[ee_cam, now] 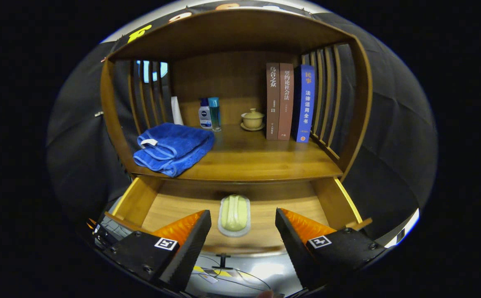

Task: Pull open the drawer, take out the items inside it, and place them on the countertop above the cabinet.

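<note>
Drawer [141, 198] open — pale-green packet [234, 214] inside, claw [243, 225] spread.

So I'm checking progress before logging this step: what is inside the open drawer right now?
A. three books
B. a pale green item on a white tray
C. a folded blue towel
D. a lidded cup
B: the pale green item on its white tray lies in the open drawer, just ahead of the open gripper, between its fingers' line.

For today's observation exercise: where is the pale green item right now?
In the gripper view, the pale green item lies inside the open drawer, just ahead of the open gripper.
</note>
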A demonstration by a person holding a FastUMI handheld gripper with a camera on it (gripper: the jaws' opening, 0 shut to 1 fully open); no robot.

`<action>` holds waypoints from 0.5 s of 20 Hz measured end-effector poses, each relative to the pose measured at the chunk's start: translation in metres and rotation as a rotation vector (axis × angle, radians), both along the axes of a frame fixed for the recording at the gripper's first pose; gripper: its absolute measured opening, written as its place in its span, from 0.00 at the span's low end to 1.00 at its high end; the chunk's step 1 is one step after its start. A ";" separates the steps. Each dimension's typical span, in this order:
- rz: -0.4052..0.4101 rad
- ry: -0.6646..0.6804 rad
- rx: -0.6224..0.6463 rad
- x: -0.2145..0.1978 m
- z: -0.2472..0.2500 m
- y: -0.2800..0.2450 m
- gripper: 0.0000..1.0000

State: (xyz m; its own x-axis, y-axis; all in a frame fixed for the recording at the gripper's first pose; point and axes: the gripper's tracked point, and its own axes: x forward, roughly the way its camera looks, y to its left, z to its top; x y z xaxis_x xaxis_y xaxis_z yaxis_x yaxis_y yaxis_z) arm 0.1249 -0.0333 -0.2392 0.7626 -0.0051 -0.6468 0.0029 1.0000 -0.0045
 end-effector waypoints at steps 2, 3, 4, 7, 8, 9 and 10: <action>0.018 0.087 -0.007 0.014 -0.020 0.004 0.98; 0.023 0.130 -0.006 0.020 -0.032 0.006 0.99; 0.020 0.168 -0.016 0.025 -0.043 0.007 0.98; 0.045 0.265 -0.039 0.029 -0.074 0.015 0.98; 0.051 0.285 -0.047 0.032 -0.084 0.018 0.98; 0.053 0.301 -0.056 0.034 -0.091 0.019 0.97; 0.056 0.321 -0.055 0.036 -0.099 0.022 0.97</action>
State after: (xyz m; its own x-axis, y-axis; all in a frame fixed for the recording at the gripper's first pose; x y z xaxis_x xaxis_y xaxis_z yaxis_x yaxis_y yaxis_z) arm 0.1611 -0.0114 -0.3382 0.5199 -0.0109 -0.8542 -0.0624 0.9968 -0.0507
